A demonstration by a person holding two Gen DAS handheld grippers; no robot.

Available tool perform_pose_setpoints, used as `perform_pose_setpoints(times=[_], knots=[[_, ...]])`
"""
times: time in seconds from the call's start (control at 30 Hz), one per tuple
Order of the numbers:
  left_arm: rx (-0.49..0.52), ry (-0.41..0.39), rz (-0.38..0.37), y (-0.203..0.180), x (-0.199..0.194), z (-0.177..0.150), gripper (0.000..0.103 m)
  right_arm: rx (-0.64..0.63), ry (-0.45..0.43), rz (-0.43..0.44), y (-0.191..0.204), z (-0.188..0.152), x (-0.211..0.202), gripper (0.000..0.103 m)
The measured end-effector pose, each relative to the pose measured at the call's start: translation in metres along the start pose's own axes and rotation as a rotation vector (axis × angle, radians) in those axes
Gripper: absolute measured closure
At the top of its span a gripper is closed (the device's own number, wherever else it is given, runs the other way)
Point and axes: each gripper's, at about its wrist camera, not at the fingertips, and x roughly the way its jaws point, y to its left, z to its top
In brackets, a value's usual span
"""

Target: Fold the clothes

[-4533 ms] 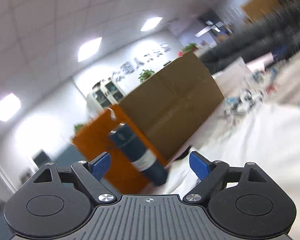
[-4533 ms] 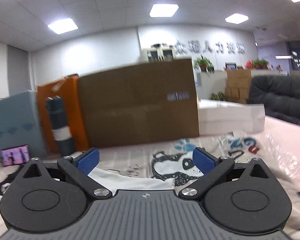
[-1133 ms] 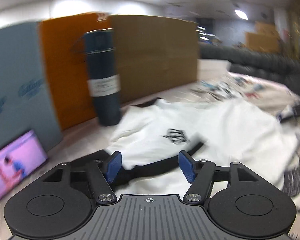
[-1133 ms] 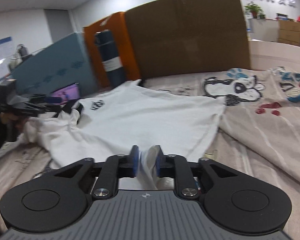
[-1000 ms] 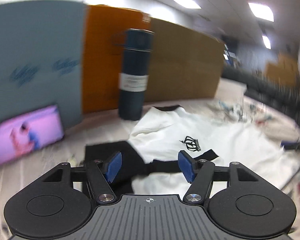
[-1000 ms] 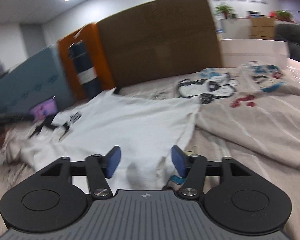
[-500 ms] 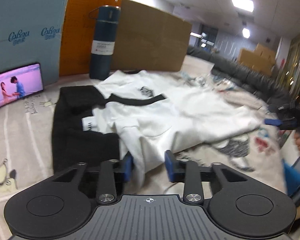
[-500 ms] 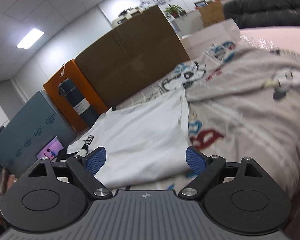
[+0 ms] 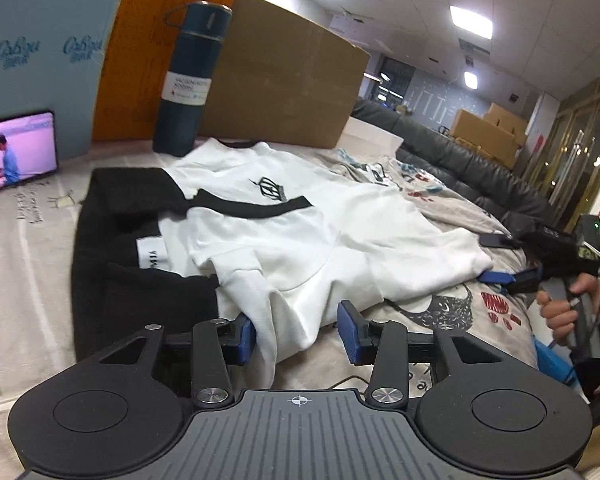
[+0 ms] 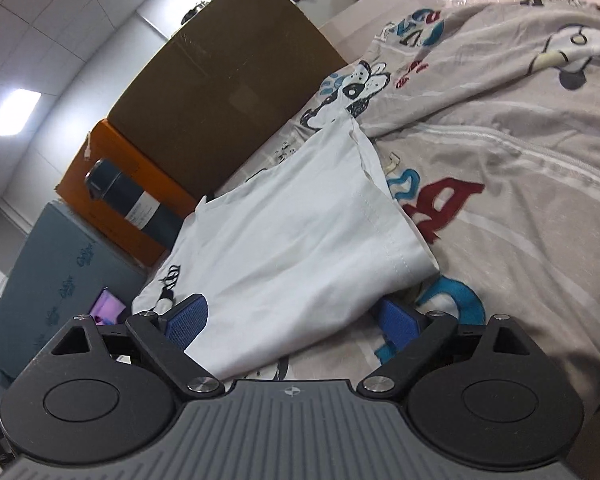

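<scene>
Patterned bedding (image 9: 28, 240) carries the white T-shirt (image 9: 300, 220), spread partly over a black garment (image 9: 112, 280). Both my claws just widened: left gripper (image 9: 296, 336) stands apart around a loose sleeve fold, right gripper (image 10: 288, 320) gapes at the hem corner. I judge they are regripping. Bedding beyond the hem lies free; boxes (image 9: 280, 80) and a bottle (image 9: 188, 80) wall off the collar side.

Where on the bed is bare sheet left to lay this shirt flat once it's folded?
Bare sheet lies right of the white shirt, toward the couch. A strip runs between the black garment and the phone. Crowded: bottle and boxes behind the collar.
</scene>
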Motion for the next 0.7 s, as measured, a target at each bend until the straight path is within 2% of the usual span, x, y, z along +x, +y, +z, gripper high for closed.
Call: perform_pose_setpoints(times=[0.03, 0.07, 0.1, 0.13, 0.17, 0.23, 0.27, 0.43, 0.53, 0.7], knots=[[0.005, 0.005, 0.002, 0.000, 0.001, -0.001, 0.065, -0.004, -0.017, -0.011, 0.002, -0.001, 0.003, 0.012], [0.014, 0.007, 0.015, 0.000, 0.002, -0.001, 0.075, -0.007, -0.034, -0.023, 0.004, -0.002, 0.005, 0.012], [0.024, 0.009, 0.031, 0.000, 0.002, -0.002, 0.093, -0.010, -0.053, -0.038, 0.005, -0.003, 0.007, 0.017], [0.033, 0.011, 0.047, 0.000, 0.003, -0.003, 0.097, -0.010, -0.067, -0.064, 0.005, -0.004, 0.008, 0.032], [0.042, 0.006, 0.054, 0.002, 0.002, -0.003, 0.098, -0.009, -0.079, -0.094, 0.005, -0.005, 0.009, 0.043], [0.069, -0.014, 0.053, 0.003, -0.005, 0.000, 0.100, 0.005, -0.099, -0.148, 0.001, -0.004, 0.010, 0.086], [0.088, -0.030, 0.051, 0.003, -0.010, 0.002, 0.100, 0.017, -0.101, -0.152, -0.003, -0.003, 0.009, 0.093], [0.167, -0.083, -0.007, -0.002, -0.036, 0.014, 0.101, -0.065, -0.162, -0.094, 0.010, 0.002, -0.013, 0.098], [0.158, -0.046, -0.021, -0.003, -0.041, 0.004, 0.101, -0.030, -0.162, -0.058, 0.009, 0.002, -0.026, 0.098], [0.113, 0.066, 0.000, 0.005, -0.022, -0.020, 0.101, 0.030, -0.096, -0.122, -0.009, -0.015, -0.019, 0.098]])
